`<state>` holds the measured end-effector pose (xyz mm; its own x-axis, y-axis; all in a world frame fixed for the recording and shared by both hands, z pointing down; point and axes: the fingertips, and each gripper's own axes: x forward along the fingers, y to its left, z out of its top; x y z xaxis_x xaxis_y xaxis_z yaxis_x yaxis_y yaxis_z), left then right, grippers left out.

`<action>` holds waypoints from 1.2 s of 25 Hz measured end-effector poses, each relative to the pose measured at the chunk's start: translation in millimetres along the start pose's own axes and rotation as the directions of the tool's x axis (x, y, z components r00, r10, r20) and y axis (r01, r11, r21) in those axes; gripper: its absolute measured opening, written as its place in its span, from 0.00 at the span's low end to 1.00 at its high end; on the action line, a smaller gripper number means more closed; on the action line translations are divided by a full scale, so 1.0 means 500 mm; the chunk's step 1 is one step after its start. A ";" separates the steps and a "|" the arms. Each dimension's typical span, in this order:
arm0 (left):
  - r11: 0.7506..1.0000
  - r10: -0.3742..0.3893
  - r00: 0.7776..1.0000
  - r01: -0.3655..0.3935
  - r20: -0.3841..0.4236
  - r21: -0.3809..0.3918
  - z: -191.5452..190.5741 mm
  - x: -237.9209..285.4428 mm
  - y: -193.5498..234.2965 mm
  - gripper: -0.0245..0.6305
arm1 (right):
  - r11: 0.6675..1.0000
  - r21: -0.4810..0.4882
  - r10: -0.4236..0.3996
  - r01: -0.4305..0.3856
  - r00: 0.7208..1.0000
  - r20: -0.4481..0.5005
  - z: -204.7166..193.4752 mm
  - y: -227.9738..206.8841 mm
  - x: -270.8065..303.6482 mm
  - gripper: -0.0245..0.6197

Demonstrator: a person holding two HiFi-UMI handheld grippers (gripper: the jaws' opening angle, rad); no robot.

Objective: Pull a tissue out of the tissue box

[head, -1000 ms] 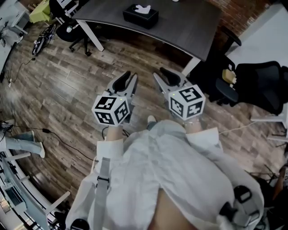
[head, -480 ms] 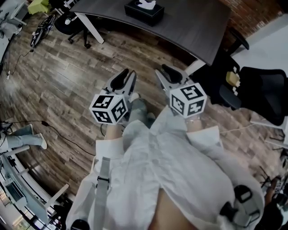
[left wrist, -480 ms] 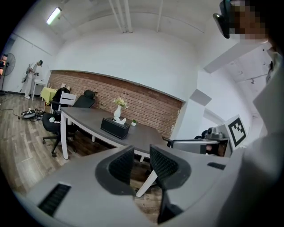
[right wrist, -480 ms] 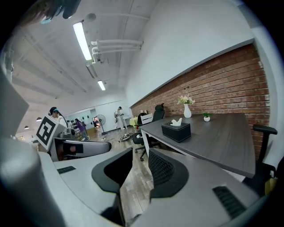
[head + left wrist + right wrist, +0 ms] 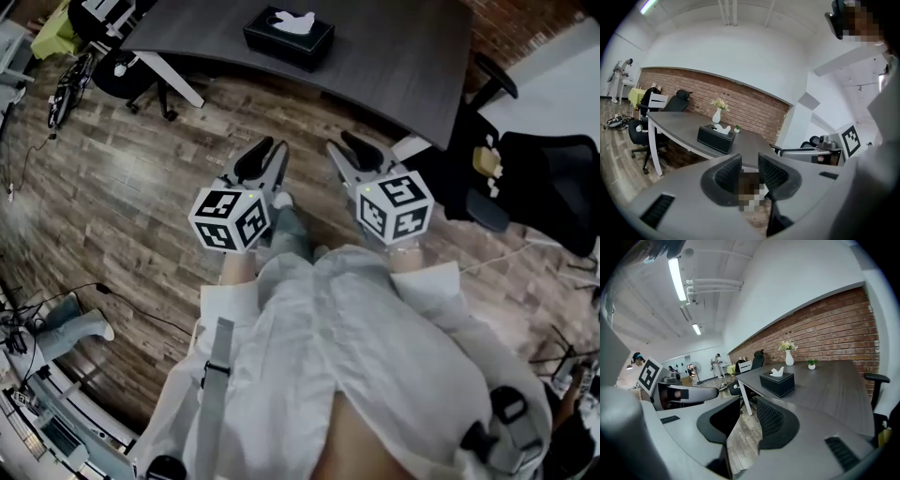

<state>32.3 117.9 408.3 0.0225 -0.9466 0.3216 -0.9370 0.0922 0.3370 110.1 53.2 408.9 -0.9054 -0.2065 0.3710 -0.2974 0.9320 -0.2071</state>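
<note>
A black tissue box with a white tissue sticking up from its top stands on the dark grey table, far ahead of both grippers. Over the wooden floor, my left gripper and right gripper are held side by side, short of the table's edge. Both are open with nothing between the jaws. The left gripper view has the box beyond the left gripper. From the right gripper, its own view looks at the box and tissue on the table.
A white vase with flowers and a small plant stand behind the box by the brick wall. Black office chairs are right of the table, another chair at its left end by a white table leg. A person's leg shows at the left.
Both grippers have advanced together toward the table, and the floor has slid back under them. The table's near edge is closer. The jaws stand as before.
</note>
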 end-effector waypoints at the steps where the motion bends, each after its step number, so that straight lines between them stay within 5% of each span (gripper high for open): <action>1: 1.000 -0.010 1.000 0.010 0.002 0.010 0.016 0.013 0.017 0.18 | 1.000 0.002 -0.010 0.010 1.000 0.006 0.012 -0.006 0.020 0.18; 14: 0.977 -0.182 0.983 0.182 -0.013 0.107 0.194 0.149 0.197 0.18 | 0.982 0.042 -0.186 0.182 0.978 0.099 0.161 -0.070 0.212 0.18; 30: 0.971 -0.238 0.967 0.239 -0.087 0.008 0.169 0.237 0.307 0.18 | 0.962 0.078 -0.260 0.260 0.966 -0.009 0.140 -0.118 0.316 0.18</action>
<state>-138.3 -6.4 423.5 0.2749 -0.9107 0.3084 -0.9072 -0.1395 0.3968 -36.9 -55.2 416.2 -0.7940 -0.4389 0.4206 -0.5453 0.8201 -0.1736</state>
